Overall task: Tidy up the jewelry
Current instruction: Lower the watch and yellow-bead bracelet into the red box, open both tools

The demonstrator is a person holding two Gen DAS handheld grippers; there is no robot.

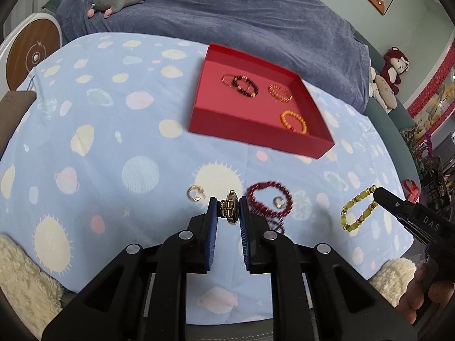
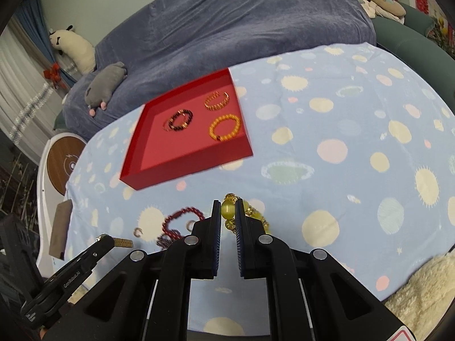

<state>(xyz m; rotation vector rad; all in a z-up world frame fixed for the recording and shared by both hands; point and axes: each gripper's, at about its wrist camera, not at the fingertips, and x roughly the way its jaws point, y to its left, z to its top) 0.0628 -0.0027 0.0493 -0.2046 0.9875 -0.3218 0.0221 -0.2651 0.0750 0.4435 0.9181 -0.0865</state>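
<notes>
A red tray (image 2: pixel 182 153) sits on a pale blue cloth (image 2: pixel 355 147) printed with planets and suns. Inside the tray lie three bracelets: a dark one (image 2: pixel 180 120) toward its left, a gold chain one (image 2: pixel 216 101) at its far right, and an orange beaded one (image 2: pixel 224 128) at its near right. Nearer the camera than the tray, the right gripper (image 2: pixel 227 210) is clamped on a yellow bracelet (image 2: pixel 229 209), one large bead between its blue pads. Below the tray's near left corner, a red bracelet (image 2: pixel 183 221) lies on the cloth, with a small ring (image 2: pixel 138 231) left of it. Further left, the left gripper (image 2: pixel 109 241) holds a gold watch band (image 2: pixel 123 242).
</notes>
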